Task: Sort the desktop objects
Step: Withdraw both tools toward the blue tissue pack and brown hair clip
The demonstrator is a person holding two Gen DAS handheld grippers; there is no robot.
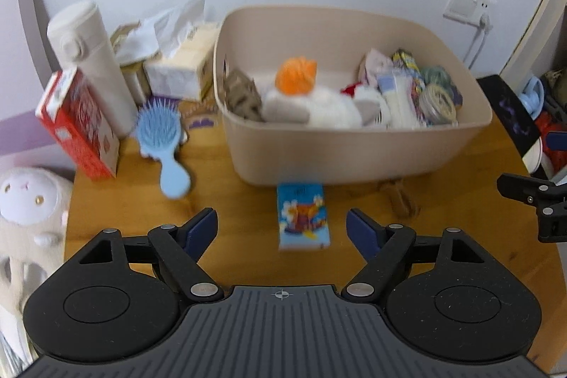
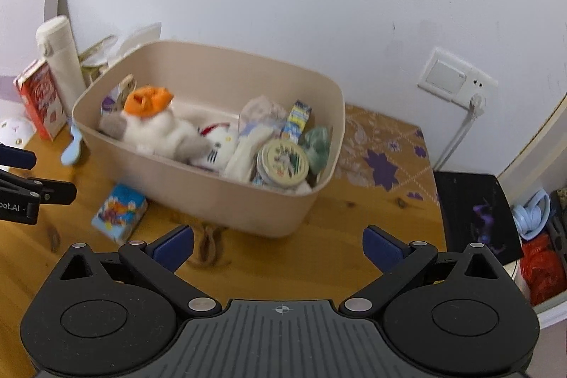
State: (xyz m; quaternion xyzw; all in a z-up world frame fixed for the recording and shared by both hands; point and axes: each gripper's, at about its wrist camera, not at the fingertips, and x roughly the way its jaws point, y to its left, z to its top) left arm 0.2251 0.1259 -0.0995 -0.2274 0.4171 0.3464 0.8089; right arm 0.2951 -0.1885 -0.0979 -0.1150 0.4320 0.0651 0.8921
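A beige bin (image 1: 354,162) (image 2: 226,204) stands on the wooden table, holding plush toys, an orange item (image 1: 297,75), a round tin (image 2: 282,162) and small packs. A small blue picture pack (image 1: 304,216) (image 2: 119,213) lies on the table just in front of the bin. My left gripper (image 1: 281,229) is open and empty, hovering just short of the pack. My right gripper (image 2: 278,245) is open and empty before the bin's near wall. A blue hairbrush (image 1: 161,144) lies left of the bin.
At the left stand a red carton (image 1: 78,126), a white flask (image 1: 92,59) and a tissue box (image 1: 177,69). A white plush (image 1: 28,201) sits beyond the table's left edge. A black pad (image 2: 475,215) and clutter lie at right. A patterned cloth (image 2: 382,147) lies behind the bin.
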